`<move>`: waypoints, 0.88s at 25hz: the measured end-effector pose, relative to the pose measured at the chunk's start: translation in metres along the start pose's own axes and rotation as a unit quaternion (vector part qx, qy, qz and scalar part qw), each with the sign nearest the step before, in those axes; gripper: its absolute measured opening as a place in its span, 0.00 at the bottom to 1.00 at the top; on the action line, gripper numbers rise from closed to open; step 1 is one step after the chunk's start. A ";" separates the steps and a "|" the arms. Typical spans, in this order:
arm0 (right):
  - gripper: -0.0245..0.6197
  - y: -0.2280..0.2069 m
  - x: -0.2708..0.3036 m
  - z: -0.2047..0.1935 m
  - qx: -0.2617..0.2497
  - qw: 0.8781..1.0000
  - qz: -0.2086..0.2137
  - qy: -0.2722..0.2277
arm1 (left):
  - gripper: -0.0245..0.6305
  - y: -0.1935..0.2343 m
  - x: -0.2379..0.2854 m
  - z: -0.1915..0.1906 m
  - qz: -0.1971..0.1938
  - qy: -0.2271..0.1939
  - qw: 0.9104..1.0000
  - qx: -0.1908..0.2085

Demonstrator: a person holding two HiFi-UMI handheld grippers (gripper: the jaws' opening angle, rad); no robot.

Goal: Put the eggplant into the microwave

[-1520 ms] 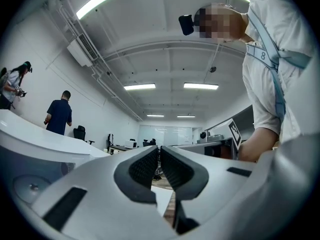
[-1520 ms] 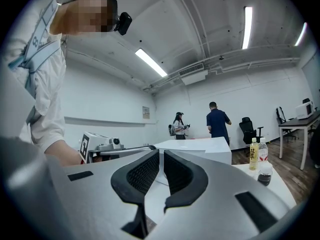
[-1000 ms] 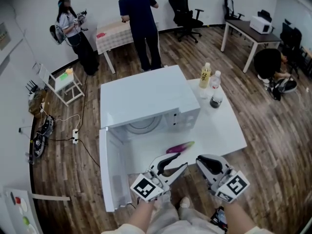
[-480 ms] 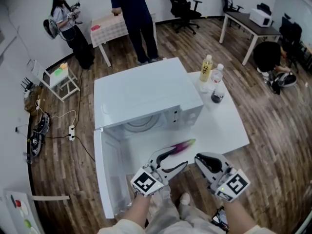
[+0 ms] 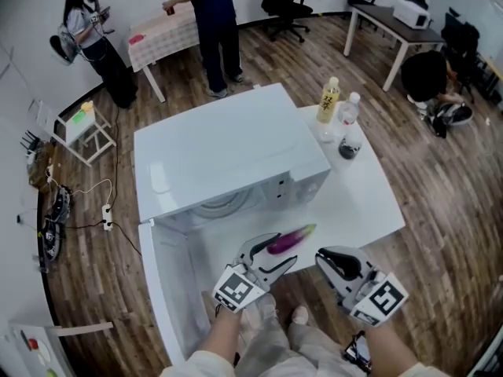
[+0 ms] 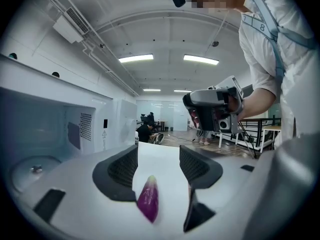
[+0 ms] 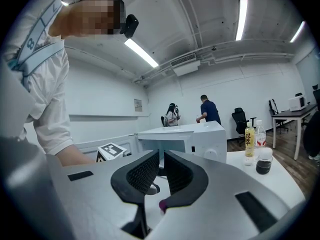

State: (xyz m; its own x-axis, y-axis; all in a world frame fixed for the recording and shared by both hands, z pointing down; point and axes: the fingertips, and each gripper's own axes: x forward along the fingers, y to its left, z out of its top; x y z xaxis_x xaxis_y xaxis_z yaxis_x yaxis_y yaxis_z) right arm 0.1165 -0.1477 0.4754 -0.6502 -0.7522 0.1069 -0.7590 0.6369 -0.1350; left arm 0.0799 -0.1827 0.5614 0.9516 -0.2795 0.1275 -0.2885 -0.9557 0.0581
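A purple eggplant [image 5: 291, 238] lies on the white table [image 5: 361, 203] in front of the open white microwave [image 5: 228, 148]. My left gripper [image 5: 283, 250] is low over the table. Its jaws are opening and stand on either side of the eggplant's [image 6: 149, 200] near end, with the pads clear of it. The microwave's cavity [image 6: 50, 134] shows at the left of the left gripper view. My right gripper [image 5: 338, 261] hovers just right of the eggplant. It is shut, with nothing between its pads. A purple tip of the eggplant [image 7: 162, 205] peeks below its jaws.
The microwave door [image 5: 169, 289] hangs open toward me on the left. Two bottles [image 5: 328, 100] and a dark jar [image 5: 346, 149] stand at the table's far right. People stand by a checked table [image 5: 161, 38] further back, and cables lie on the floor [image 5: 102, 210] at the left.
My left gripper has come down and forward with its jaws spreading, so the eggplant now lies between them. The right gripper has drifted slightly.
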 end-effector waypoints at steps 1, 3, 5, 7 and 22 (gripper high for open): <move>0.09 -0.002 0.001 -0.001 0.001 1.000 -0.002 0.001 | 0.42 0.002 0.002 -0.005 -0.003 0.005 1.000 0.002; 0.09 -0.004 0.004 -0.004 0.001 1.000 -0.005 0.002 | 0.43 0.005 0.007 -0.018 -0.007 0.018 1.000 0.006; 0.09 -0.006 0.006 -0.007 0.003 1.000 -0.009 0.007 | 0.44 0.010 0.011 -0.031 -0.007 0.032 0.999 0.010; 0.09 -0.007 0.009 -0.010 0.004 1.000 -0.011 0.013 | 0.45 0.014 0.016 -0.044 -0.007 0.046 0.999 0.012; 0.09 -0.008 0.019 -0.016 0.018 0.999 -0.026 0.015 | 0.48 0.018 0.036 -0.117 -0.024 0.134 0.990 0.034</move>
State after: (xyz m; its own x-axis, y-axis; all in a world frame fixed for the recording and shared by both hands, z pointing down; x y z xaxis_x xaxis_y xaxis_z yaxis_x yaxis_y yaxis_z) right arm 0.1098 -0.1639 0.4946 -0.6113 -0.7781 0.1444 -0.7902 0.5903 -0.1646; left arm 0.0961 -0.1995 0.6830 0.8993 -0.2071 0.3853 -0.2266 -0.9740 0.0052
